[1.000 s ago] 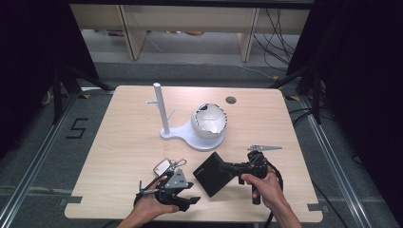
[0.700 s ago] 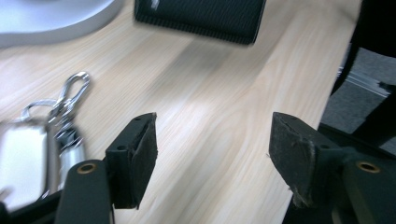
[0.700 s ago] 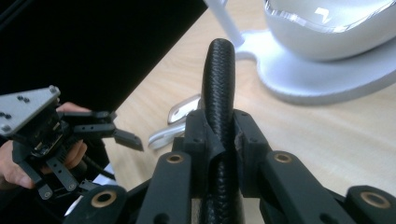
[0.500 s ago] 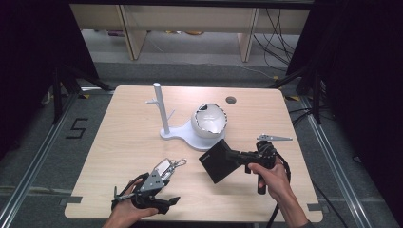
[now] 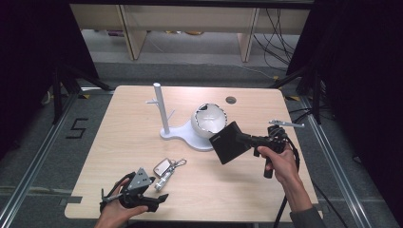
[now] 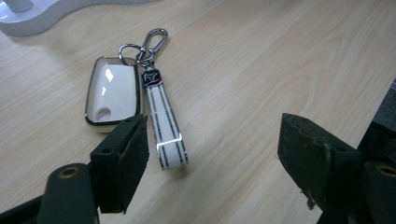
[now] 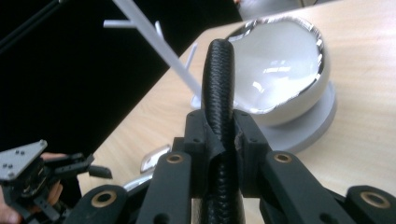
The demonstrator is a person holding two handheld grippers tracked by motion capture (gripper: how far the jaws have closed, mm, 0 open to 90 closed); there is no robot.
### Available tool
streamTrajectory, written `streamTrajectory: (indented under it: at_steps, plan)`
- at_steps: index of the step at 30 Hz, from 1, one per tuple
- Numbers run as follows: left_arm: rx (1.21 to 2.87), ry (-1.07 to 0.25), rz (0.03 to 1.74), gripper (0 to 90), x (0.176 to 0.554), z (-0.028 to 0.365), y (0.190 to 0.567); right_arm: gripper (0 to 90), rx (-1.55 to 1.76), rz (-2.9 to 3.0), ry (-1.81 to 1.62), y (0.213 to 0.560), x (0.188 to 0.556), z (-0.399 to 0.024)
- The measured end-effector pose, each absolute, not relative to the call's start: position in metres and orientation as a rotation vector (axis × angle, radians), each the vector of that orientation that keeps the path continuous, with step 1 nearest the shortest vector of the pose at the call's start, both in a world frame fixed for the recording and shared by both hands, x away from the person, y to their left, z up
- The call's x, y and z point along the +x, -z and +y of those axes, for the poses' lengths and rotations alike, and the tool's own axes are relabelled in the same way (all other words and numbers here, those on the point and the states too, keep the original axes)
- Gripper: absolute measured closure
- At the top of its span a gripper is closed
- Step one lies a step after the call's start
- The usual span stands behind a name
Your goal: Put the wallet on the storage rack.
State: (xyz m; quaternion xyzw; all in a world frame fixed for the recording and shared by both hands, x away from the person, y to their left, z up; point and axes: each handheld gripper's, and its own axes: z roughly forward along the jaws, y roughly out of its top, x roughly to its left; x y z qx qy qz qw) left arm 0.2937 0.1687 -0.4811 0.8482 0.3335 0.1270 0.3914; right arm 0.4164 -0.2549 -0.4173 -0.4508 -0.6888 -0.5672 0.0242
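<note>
Right gripper view: the right gripper [image 7: 219,133] is clamped on the edge of a black wallet [image 7: 218,84], held in the air near the white bowl [image 7: 280,70] on its white stand [image 5: 183,135]. To place it well, keep the wallet upright and lower it squarely over the bowl's mouth. The left gripper [image 6: 212,149], its jaws having just been opening, holds nothing beside the key fob [image 6: 114,93] on the table [image 5: 119,123].

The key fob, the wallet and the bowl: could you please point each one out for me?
key fob [image 6: 113,95], left gripper view, on its white face.
wallet [image 5: 228,142], high view, on its flat black side.
bowl [image 7: 280,65], right gripper view, on its white inside.
</note>
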Motion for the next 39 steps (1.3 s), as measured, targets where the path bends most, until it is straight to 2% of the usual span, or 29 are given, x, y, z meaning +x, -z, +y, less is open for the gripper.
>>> streamTrajectory:
  at_steps: [13, 25, 39]
  plan:
    - [2.192, -0.376, 0.878, 22.2, 0.297, 0.182, 0.484, 78.2, -1.492, -2.096, 1.812, 0.398, 0.453, -0.267]
    - [2.187, -0.365, 0.891, 20.9, 0.298, 0.186, 0.485, 78.2, -1.581, -2.044, 1.812, 0.387, 0.490, -0.256]
    - [2.184, -0.354, 0.897, 19.7, 0.298, 0.186, 0.486, 78.2, -1.629, -2.064, 1.776, 0.403, 0.525, -0.234]
